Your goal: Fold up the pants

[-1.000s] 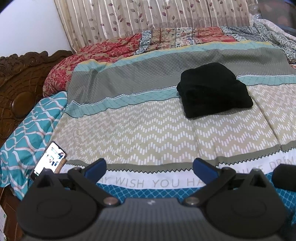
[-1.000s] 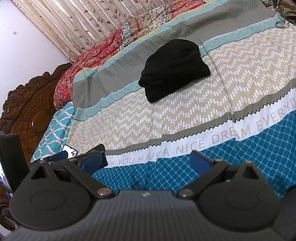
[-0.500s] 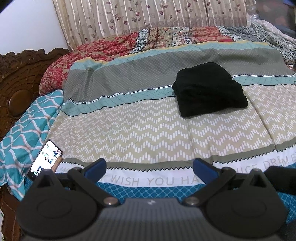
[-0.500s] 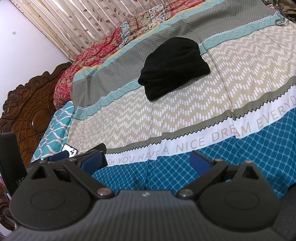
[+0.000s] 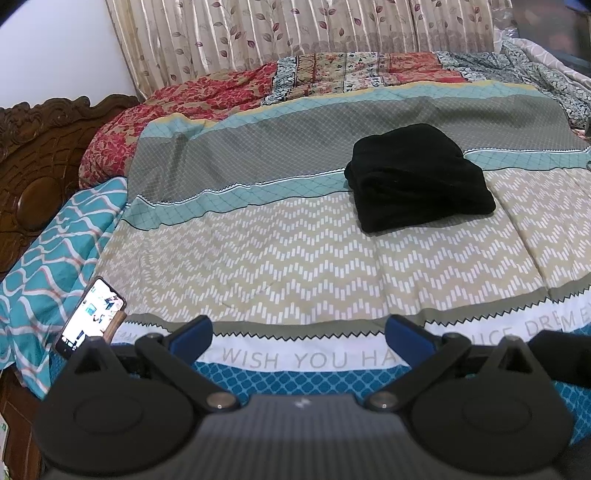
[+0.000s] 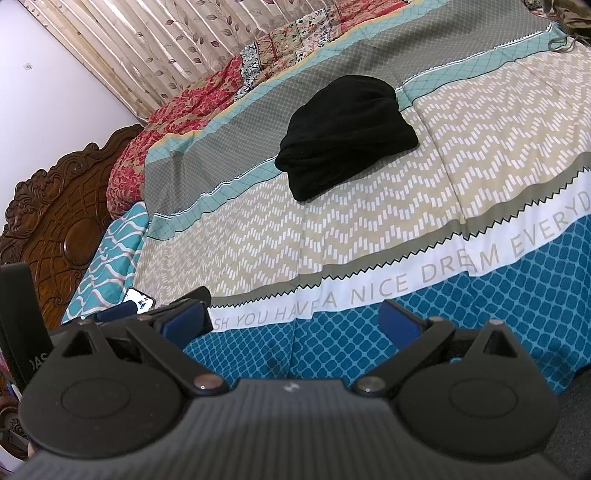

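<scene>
On a patterned bedspread (image 5: 295, 258), right of centre in the left wrist view, black pants (image 5: 417, 181) lie folded into a compact bundle, straddling a teal stripe and a beige zigzag band. In the right wrist view the same bundle (image 6: 347, 133) sits just above the centre of the frame. Both tools hang well short of it, over the blue edge of the spread by the printed white band. The left gripper (image 5: 297, 332) fills the bottom of its frame, blue-padded fingers spread wide and holding nothing; the right gripper (image 6: 295, 317) is likewise apart and empty. A lit phone (image 5: 90, 317) rests at lower left beside a teal wave-print cloth (image 5: 48, 266). A carved wooden headboard (image 5: 33, 170) stands at far left, floral curtains (image 5: 295, 33) along the top.
</scene>
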Motion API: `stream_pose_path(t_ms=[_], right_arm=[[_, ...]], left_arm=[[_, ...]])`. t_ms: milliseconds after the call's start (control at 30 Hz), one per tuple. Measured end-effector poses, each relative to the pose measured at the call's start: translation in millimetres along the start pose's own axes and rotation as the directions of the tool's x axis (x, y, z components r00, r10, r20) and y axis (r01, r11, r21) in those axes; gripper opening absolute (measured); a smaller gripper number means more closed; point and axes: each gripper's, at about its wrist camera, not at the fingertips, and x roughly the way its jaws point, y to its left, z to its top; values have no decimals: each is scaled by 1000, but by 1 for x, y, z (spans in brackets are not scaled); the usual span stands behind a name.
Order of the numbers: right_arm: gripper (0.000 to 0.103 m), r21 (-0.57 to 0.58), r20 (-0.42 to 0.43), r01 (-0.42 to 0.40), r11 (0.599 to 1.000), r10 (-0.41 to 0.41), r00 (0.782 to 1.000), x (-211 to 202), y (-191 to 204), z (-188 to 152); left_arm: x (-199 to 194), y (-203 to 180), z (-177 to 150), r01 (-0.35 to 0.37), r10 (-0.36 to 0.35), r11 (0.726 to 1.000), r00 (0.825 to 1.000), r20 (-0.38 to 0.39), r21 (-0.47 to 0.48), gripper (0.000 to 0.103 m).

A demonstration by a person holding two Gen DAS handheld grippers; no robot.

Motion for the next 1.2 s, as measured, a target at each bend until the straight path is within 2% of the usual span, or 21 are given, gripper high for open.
stream_pose_path(t_ms=[1200], right_arm=[[102, 14, 17, 19, 1000, -20, 1000, -2, -6, 1]], left_arm=[[4, -1, -2, -7, 7, 1000, 1000, -15, -10, 103]])
